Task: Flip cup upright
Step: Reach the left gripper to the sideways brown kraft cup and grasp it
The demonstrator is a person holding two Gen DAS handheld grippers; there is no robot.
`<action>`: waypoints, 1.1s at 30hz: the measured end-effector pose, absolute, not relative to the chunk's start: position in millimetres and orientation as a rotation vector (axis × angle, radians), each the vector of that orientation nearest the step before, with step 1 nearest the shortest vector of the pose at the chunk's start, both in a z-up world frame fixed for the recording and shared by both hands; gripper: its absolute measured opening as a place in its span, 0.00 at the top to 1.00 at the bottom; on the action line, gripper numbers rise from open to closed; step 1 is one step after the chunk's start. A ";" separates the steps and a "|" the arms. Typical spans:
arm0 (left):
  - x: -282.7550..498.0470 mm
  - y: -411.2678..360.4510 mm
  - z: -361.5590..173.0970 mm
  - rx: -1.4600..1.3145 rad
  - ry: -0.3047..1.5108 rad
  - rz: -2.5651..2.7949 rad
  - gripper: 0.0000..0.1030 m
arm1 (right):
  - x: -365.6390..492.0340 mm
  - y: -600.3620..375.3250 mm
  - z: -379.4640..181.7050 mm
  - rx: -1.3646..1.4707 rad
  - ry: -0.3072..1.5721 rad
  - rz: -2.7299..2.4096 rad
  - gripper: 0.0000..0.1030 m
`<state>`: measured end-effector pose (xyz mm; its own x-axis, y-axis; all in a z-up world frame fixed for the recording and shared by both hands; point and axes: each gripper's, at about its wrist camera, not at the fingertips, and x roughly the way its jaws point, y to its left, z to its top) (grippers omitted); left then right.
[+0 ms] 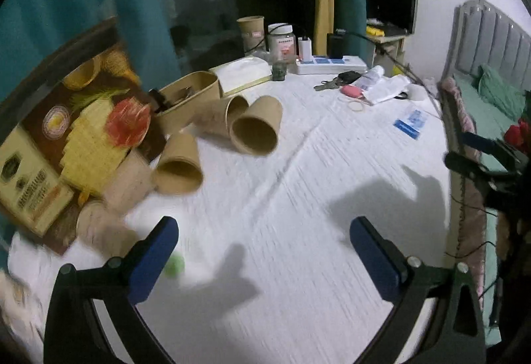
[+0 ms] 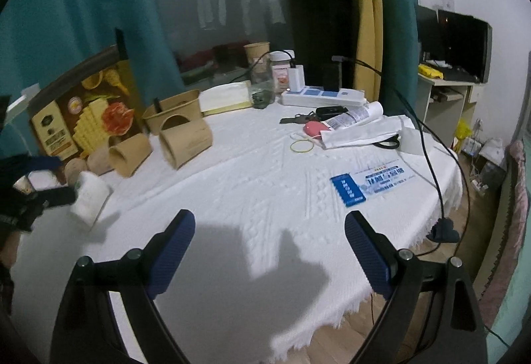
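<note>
Several brown paper cups lie on their sides on the white tablecloth at the left. In the left wrist view one cup point(image 1: 255, 130) faces me with its mouth open, another point(image 1: 179, 165) lies nearer, a third point(image 1: 220, 113) behind. In the right wrist view two cups point(image 2: 186, 140) point(image 2: 130, 154) lie sideways, and a white cup point(image 2: 89, 198) lies by the left gripper's finger. My left gripper point(image 1: 264, 251) is open and empty above the cloth. My right gripper point(image 2: 269, 246) is open and empty over the table's front.
A picture box point(image 1: 76, 138) stands at the left edge. A brown paper bowl point(image 1: 190, 95), jar point(image 1: 282, 43), power strip point(image 1: 332, 64), keys, papers and a blue card point(image 2: 368, 186) lie further back and right. A cable point(image 2: 428, 158) runs over the right table edge.
</note>
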<state>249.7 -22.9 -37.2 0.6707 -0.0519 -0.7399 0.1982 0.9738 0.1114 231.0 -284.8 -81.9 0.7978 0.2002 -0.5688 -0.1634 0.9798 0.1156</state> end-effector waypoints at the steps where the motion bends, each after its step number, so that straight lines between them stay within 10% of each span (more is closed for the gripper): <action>1: 266.8 -27.8 -36.8 0.213 0.827 -0.148 0.00 | 239.0 -287.5 -84.1 0.070 0.619 0.197 0.12; 17: 433.2 -90.0 -89.3 0.533 0.928 -0.195 0.36 | 279.3 -313.3 -115.1 0.135 0.649 0.183 0.12; 33: 422.2 -80.6 -97.9 0.569 0.951 -0.228 0.45 | 268.2 -303.0 -109.5 0.146 0.664 0.199 0.12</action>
<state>422.2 -80.6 -97.9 0.5703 0.0606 -0.8192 0.4253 0.8314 0.3577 268.2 -303.0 -109.5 0.7695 0.2298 -0.5958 -0.1366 0.9706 0.1980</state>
